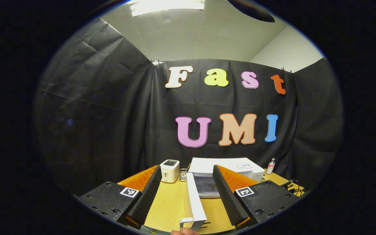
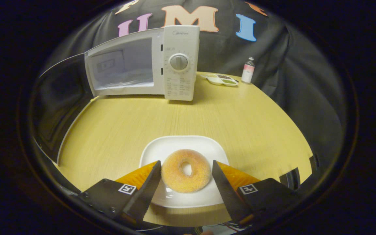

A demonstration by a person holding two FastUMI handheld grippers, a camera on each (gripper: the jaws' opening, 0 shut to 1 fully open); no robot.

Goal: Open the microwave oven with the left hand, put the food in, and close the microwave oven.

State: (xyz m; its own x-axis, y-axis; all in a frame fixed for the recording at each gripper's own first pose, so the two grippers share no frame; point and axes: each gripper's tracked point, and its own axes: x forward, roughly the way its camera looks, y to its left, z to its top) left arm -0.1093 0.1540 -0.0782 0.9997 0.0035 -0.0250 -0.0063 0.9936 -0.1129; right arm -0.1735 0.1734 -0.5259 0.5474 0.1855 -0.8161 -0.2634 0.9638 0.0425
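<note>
Facing far wall, left gripper spread wide, open microwave door edge-on between fingers, toaster far left. Right gripper view: doughnut on plate, between wide right gripper fingers, contact unclear. Microwave brand "Midea". Bottle far right.

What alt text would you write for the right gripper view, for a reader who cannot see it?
The right hand-held gripper has its open fingers on either side of a sugared doughnut on a white plate, on a wooden table. Behind stands a white microwave with its door swung open, a small bottle to its right.
</note>
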